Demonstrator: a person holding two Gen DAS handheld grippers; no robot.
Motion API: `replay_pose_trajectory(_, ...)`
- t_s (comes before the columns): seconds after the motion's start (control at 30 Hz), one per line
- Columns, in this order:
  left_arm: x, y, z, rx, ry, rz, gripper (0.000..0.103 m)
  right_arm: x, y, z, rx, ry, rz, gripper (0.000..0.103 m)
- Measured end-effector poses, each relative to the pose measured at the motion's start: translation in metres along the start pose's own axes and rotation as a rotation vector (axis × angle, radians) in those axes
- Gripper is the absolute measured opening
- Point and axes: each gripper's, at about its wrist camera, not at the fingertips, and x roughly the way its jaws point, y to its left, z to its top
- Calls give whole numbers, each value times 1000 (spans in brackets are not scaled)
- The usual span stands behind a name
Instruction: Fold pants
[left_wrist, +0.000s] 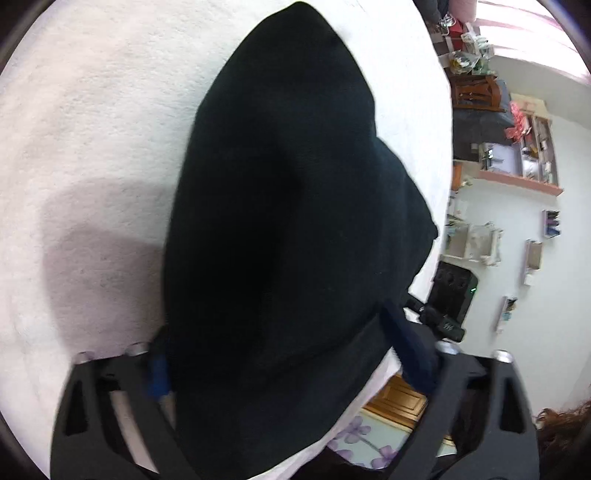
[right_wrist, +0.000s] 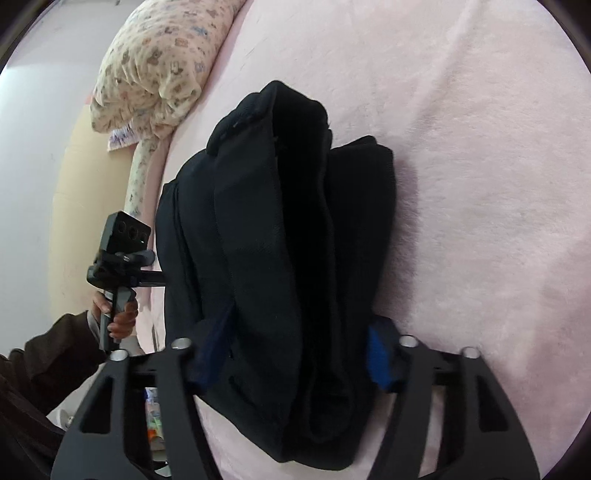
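The black pants (left_wrist: 288, 206) lie folded into a thick bundle on a pale pink fleece blanket (left_wrist: 92, 147). My left gripper (left_wrist: 291, 365) has its blue-padded fingers on both sides of one end of the bundle, closed on the cloth. In the right wrist view the pants (right_wrist: 280, 240) show several stacked layers. My right gripper (right_wrist: 295, 358) clasps the near end of the bundle between its blue pads (right_wrist: 380, 358). The left gripper's handle and camera (right_wrist: 122, 258), held by a hand, stands at the bundle's left side.
A floral pillow (right_wrist: 159, 62) lies at the blanket's (right_wrist: 480, 184) far left edge, by a cream wall. In the left wrist view the bed edge runs down the right side, with shelves and clutter (left_wrist: 517, 155) beyond. The right gripper's camera (left_wrist: 454, 291) shows there too.
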Motion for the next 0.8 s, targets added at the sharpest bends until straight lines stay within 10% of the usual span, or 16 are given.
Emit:
replay_pose_trajectory(0.3, -19, -1, -1, 58, -72, 53, 28, -1, 13, -1, -50, -39, 35, 39)
replay_pose_trajectory(0.8, -58, -39, 5, 139, -208, 16, 21, -33, 38, 21, -86, -149, 155, 34)
